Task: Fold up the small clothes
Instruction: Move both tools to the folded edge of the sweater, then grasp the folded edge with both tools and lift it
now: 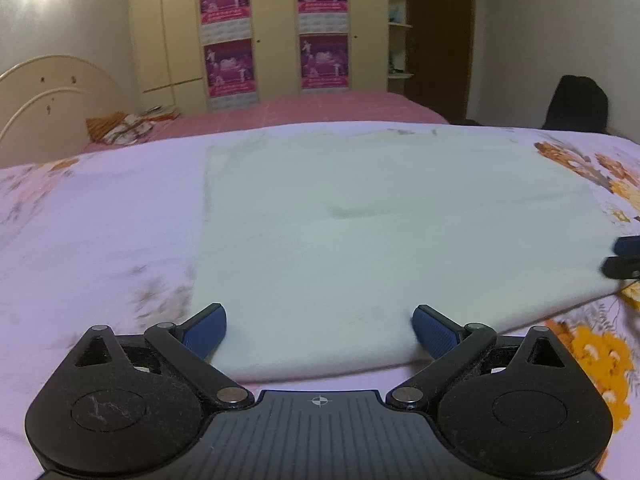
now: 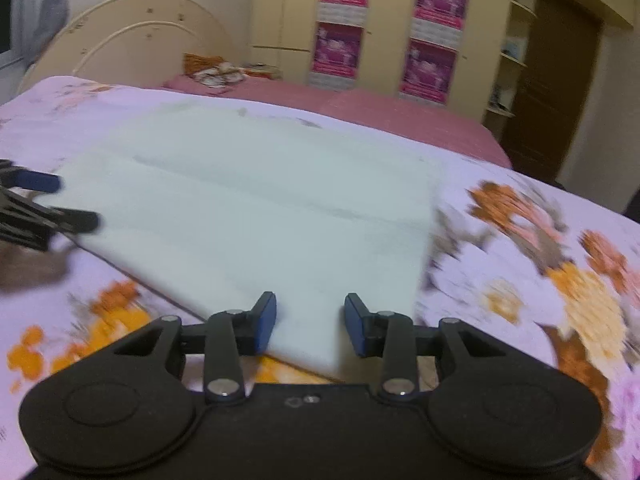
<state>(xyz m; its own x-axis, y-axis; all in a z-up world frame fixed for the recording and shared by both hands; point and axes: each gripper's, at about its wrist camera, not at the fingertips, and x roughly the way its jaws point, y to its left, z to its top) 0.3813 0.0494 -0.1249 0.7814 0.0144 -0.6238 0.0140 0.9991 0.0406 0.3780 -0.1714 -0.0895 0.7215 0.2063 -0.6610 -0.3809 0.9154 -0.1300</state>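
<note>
A pale mint-white garment lies flat and partly folded on a lilac floral bedsheet. My left gripper is open, its blue pads on either side of the garment's near edge, close to the near left corner. My right gripper is open, its jaws astride the near right corner of the garment. The right gripper's fingers show at the right edge of the left wrist view. The left gripper's fingers show at the left edge of the right wrist view.
The sheet has orange flower prints on the right. Beyond it lie a pink bed with a cream headboard, a wardrobe with magenta posters and a brown door. A dark chair back stands at far right.
</note>
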